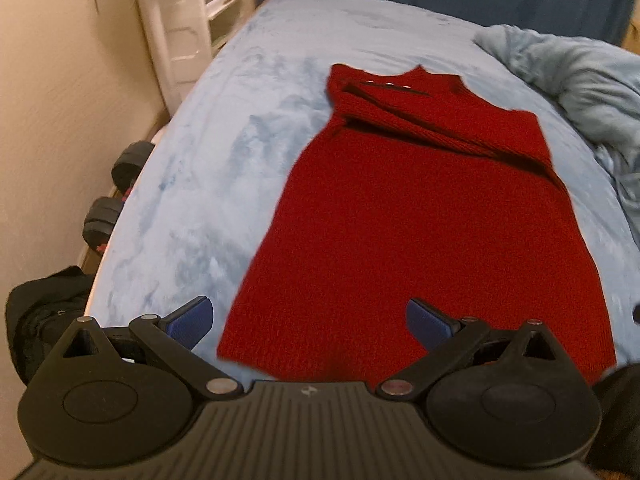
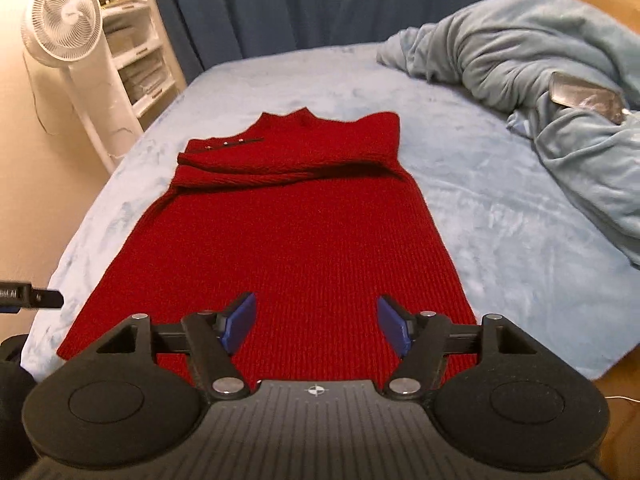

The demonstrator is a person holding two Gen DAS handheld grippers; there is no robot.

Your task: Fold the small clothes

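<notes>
Both jaws open and holding nothing, left gripper (image 1: 308,322) and right gripper (image 2: 317,323) above near hem of red sweater (image 2: 296,248), flat on blue bed (image 2: 480,208)

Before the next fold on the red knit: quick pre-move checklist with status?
1. Left gripper open, nothing between the pads: ok.
2. Right gripper open and empty: ok.
3. Red sweater lying flat on the bed: ok.
4. Sleeves already folded across the chest: ok.
5. Bottom hem near both grippers, unobstructed: ok.
6. Crumpled blanket apart from the sweater: ok.
</notes>
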